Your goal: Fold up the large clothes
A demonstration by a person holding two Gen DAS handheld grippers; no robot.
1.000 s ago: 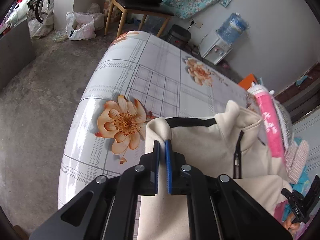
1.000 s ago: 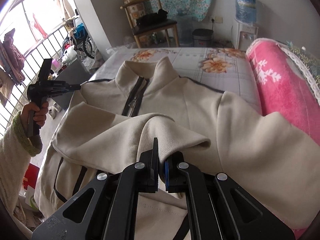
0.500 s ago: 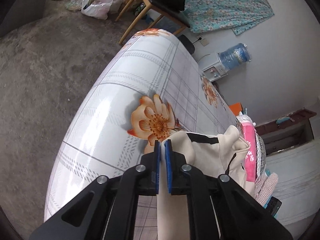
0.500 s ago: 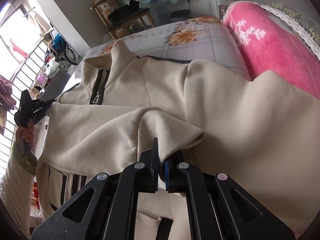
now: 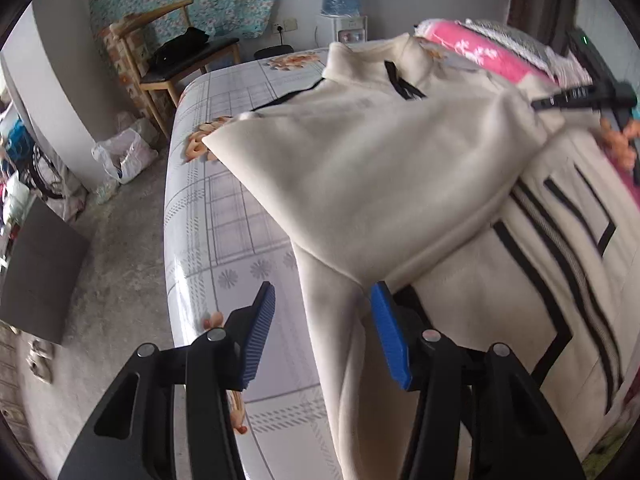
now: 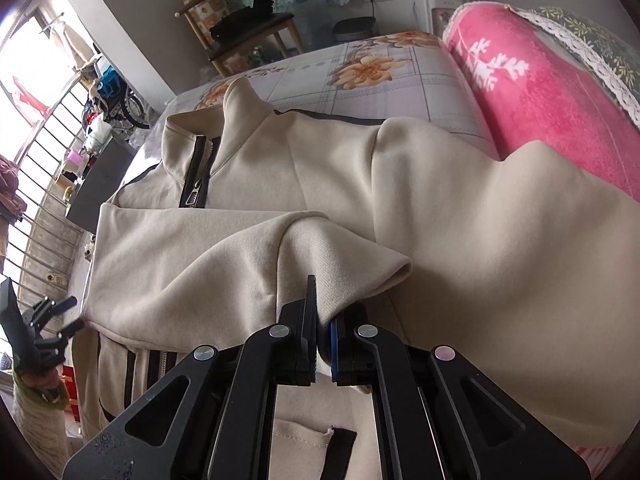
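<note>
A cream jacket point(image 5: 380, 168) with black stripes and a zip lies spread on the bed, collar point(image 6: 236, 120) at the far end. One sleeve is folded across the chest. My right gripper point(image 6: 324, 320) is shut on that sleeve's ribbed cuff point(image 6: 344, 264); it also shows as a dark blur, the right gripper point(image 5: 580, 98), at the upper right of the left wrist view. My left gripper point(image 5: 325, 334) hangs over the jacket's near edge with its jaws opening. Cream fabric lies under the gap and touches the right pad, but the pads do not press on it. The left gripper point(image 6: 44, 320) also appears at far left, in a hand.
The bed point(image 5: 216, 208) has a grey checked sheet with orange flowers. A pink rolled blanket point(image 6: 540, 92) lies along its far side. A wooden chair point(image 5: 180, 64), a water dispenser point(image 5: 340, 8), a white bag point(image 5: 124, 156) and a grey board point(image 5: 40, 264) stand on the concrete floor.
My left gripper has swung across and rolled, now facing the jacket's body, and its jaws have gone from shut on the fabric to apart. The right gripper keeps its grip on the cuff.
</note>
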